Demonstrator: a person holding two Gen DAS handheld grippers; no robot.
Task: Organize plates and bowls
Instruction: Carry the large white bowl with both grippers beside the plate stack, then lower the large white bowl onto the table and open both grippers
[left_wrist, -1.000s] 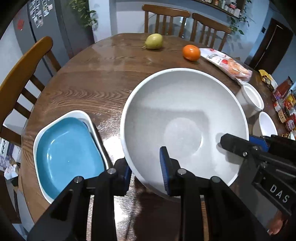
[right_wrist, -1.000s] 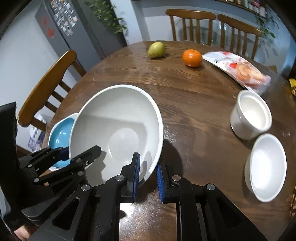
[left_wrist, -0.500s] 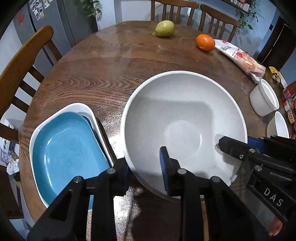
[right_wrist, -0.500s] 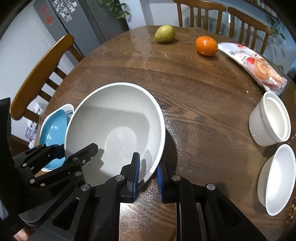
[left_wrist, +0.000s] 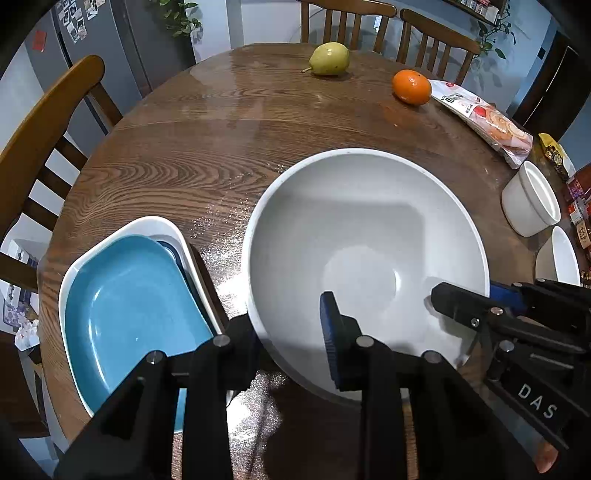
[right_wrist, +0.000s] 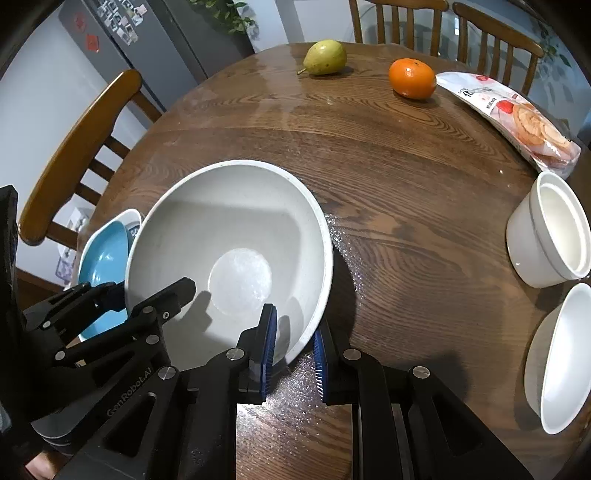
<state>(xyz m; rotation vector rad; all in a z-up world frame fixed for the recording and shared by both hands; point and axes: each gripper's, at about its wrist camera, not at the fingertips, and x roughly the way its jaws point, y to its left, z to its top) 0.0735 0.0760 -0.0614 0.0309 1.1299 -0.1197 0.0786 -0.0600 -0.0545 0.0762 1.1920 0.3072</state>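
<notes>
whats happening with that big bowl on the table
A person with a handheld gripper in each hand has the large white bowl clamped by its near rim, the left gripper and right gripper each pinching the wall. It sits low over the wooden table, beside a stack of blue and white plates. Two smaller white bowls wait at the right, untouched.

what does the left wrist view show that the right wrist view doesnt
Only the left wrist view shows the blue plate nearly whole, nested in a white dish, plus snack packets at the table's right edge.

Only the right wrist view shows the right gripper with both fingers clamping the big bowl's rim, and the small white bowl almost complete.

Both show the big white bowl held at its near rim by both grippers, the left gripper, pear, orange, biscuit pack and white cup.
</notes>
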